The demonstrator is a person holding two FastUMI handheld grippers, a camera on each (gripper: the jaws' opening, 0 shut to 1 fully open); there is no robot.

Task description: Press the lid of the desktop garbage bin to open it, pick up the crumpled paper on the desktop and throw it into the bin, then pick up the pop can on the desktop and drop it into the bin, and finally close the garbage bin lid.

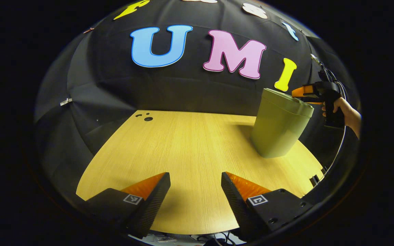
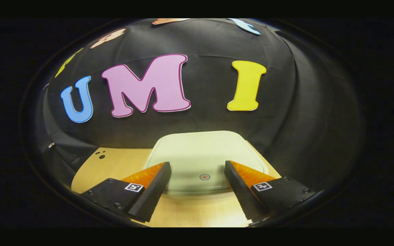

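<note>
I've got the right gripper hovering jaws-apart over the closed bin lid, press mark at 6 o'clock, left gripper parked open.

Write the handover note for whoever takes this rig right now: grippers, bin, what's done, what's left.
Left gripper: open, holding nothing, low over the bare wooden table.
Right gripper: open, holding nothing, poised over the bin lid, near its round mark; the left gripper view shows it at the bin's top edge.
Bin stands upright at the table's right side, lid shut.
Crumpled paper and can: I see neither on the visible table, so done or not cannot be told. Check inside the bin, or look around, before going on.
</note>
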